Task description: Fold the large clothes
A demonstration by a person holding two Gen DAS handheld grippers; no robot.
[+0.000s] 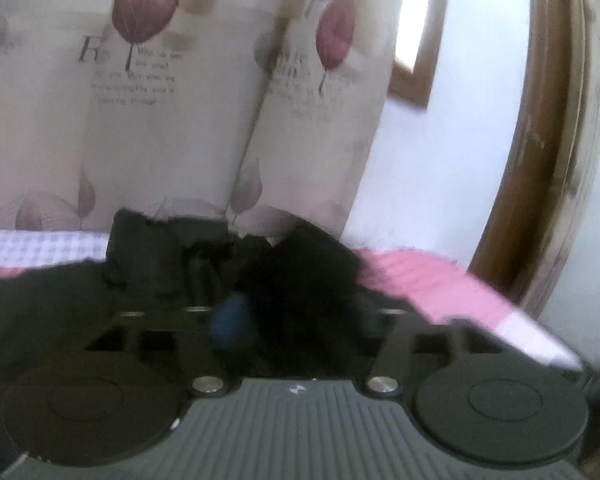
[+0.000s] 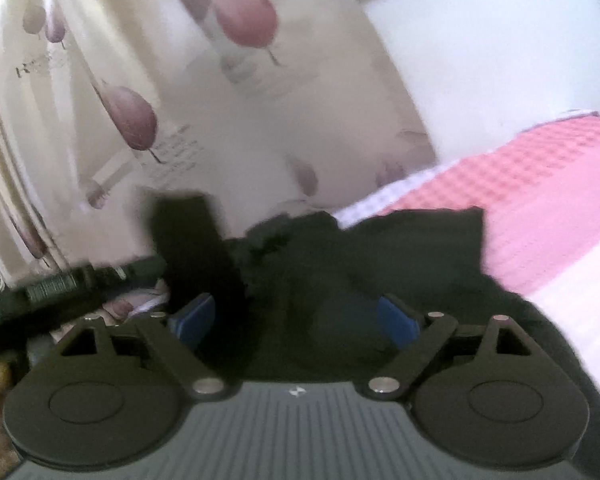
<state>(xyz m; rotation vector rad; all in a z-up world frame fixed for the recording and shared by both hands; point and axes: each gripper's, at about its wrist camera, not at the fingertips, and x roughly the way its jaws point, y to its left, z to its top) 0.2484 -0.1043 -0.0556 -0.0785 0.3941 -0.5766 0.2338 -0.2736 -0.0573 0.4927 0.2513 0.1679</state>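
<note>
Here one dark garment point(image 2: 380, 256) lies rumpled on the pink checked bed point(image 2: 540, 184), with right tongs point(image 2: 296, 320) and left tongs point(image 1: 300, 320) both spread wide, gripping nothing.

We see one black garment point(image 2: 400, 256), dark and matte, lying crumpled on a pink-and-white checked bedspread point(image 2: 548, 168); both views are blurred, so we cannot tell what kind of garment it is; in the right wrist view it spreads across the lower middle, its far edge ragged and bunched against the bedspread, one corner jutting out to the right over the pink checks; a narrow dark strip of it stands up on the left; in the left wrist view the black garment point(image 1: 300, 280) rises in a rumpled heap at centre, with a flatter part reaching left; its folds are uneven, not squared.
</note>
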